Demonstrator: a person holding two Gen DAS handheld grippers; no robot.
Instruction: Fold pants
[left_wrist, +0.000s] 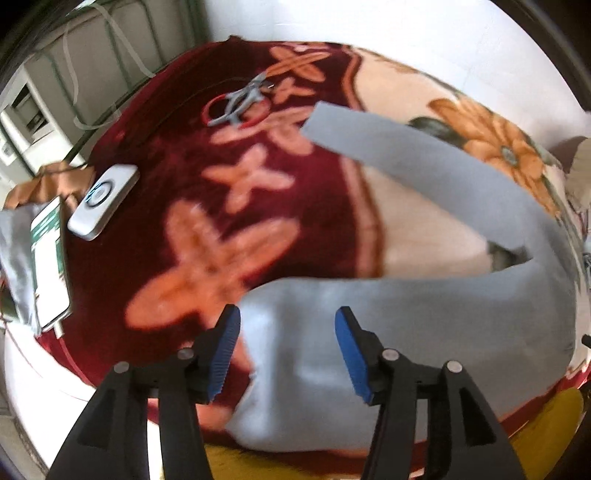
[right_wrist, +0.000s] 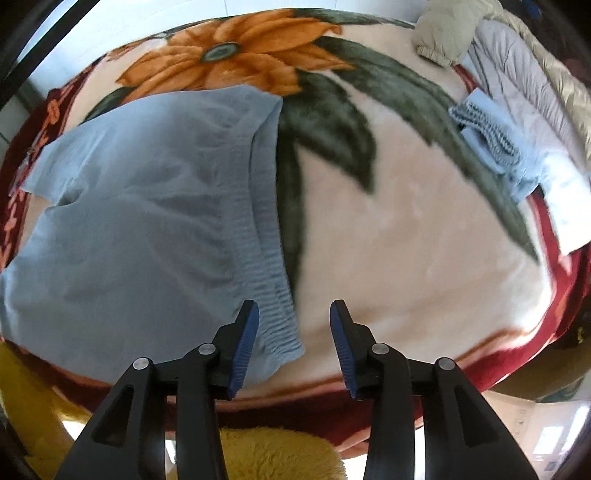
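Light blue-grey pants lie spread on a flowered blanket. In the left wrist view one leg runs up to the far middle and the other lies near, under my left gripper, which is open and empty above the near leg's end. In the right wrist view the pants fill the left half, with the ribbed waistband running down the middle. My right gripper is open and empty, hovering over the waistband's near corner.
Scissors, a white device and a phone lie on the blanket's left side. Folded clothes and jackets sit at the far right. A yellow fluffy cloth lies at the near edge.
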